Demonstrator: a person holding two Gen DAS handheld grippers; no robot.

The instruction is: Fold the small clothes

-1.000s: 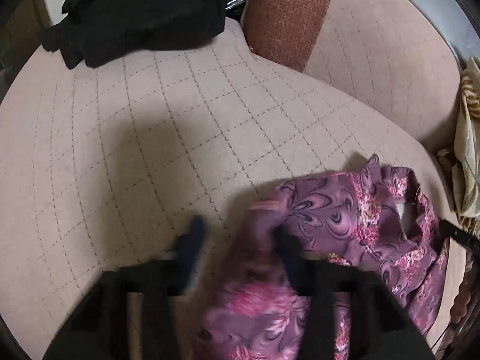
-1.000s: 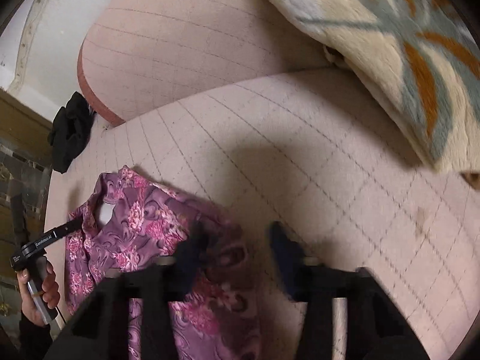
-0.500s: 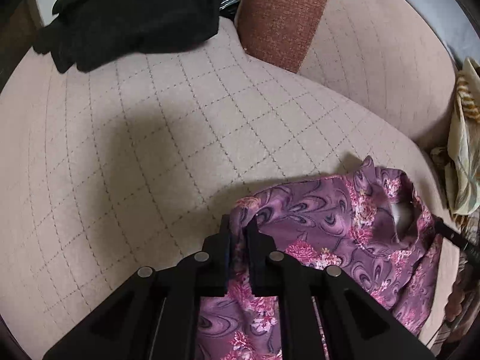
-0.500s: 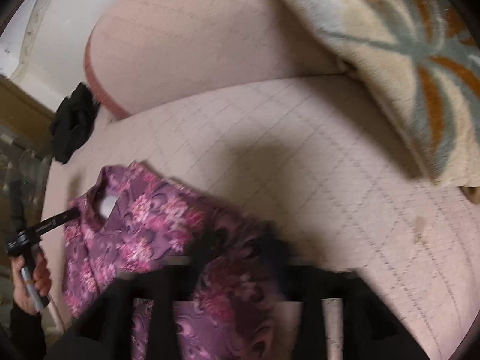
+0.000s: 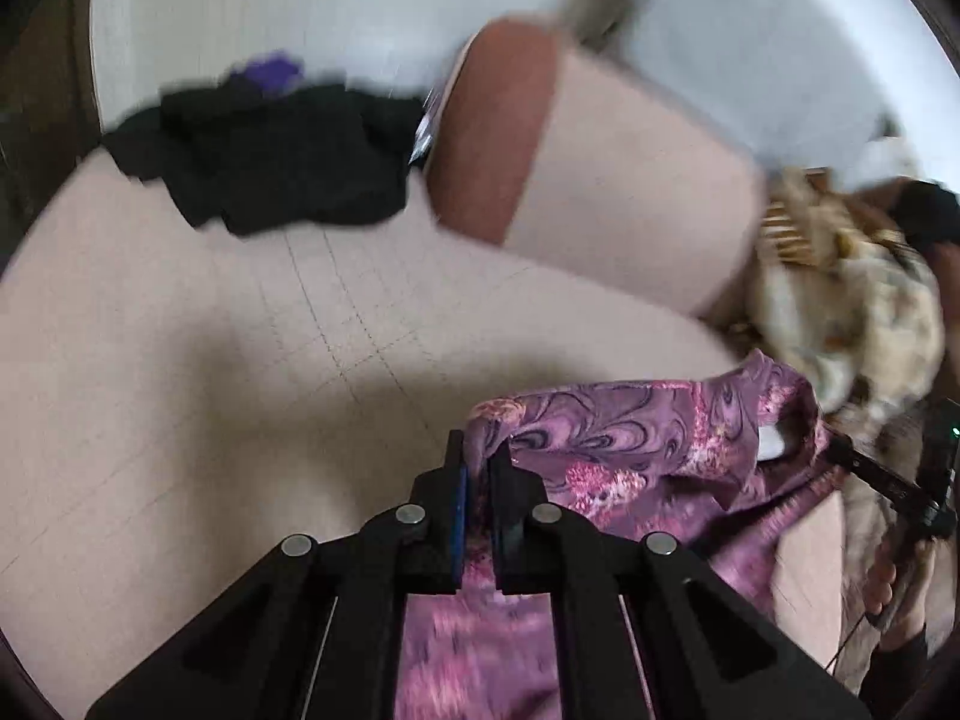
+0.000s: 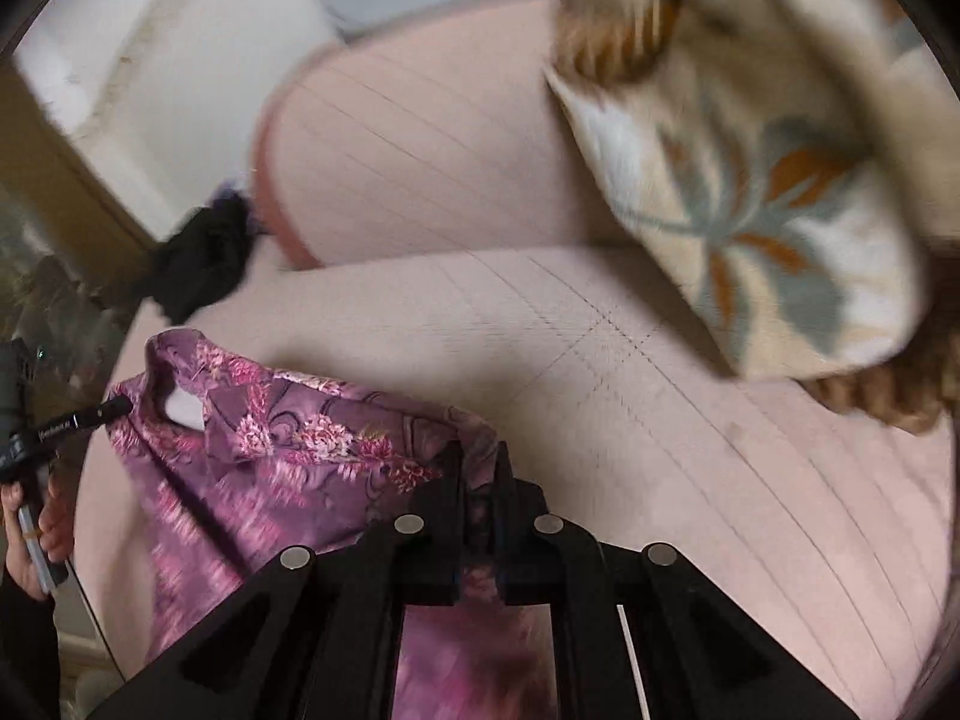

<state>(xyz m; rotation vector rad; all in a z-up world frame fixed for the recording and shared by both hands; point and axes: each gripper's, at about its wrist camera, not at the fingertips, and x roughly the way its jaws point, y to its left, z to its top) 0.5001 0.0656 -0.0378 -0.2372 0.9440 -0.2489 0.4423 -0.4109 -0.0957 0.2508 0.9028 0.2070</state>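
Both grippers now have the purple top (image 5: 648,438) pinched & raised. A sec ago the fingers of each were apart over the cloth as it lay on the seat; half a sec ago the left had already closed on an edge, while the right view was too blurred to tell. Now the left gripper (image 5: 478,468) has its fingers together with a fold of fabric squeezed between them, & the right gripper (image 6: 478,468) is clamped on the opposite edge the same way. Both views tilt up more than before, showing wall & backrest, & are motion-blurred, so prob. the lift is under way. The top hangs between the two grips above the sofa seat (image 5: 198,396), its neck opening w/ a white label on the far side toward the backrest. Judgement: garment secured at two points, ready to be shaken flat or laid for the first fold; no fold made yet.

Materials: the top is thin, slick-looking fabric, purple swirl print w/ pink flowers; drapes limply, creases easily, likely slides when set down. Seat is beige upholstery w/ a stitched grid, firm & flat. Backrest cushion (image 5: 630,180) is beige w/ a rust-brown end panel. A black garment (image 5: 282,162) lies crumpled at the far left of the seat. A fluffy cream blanket (image 6: 750,180) w/ grey & orange leaf pattern sits at the far right.
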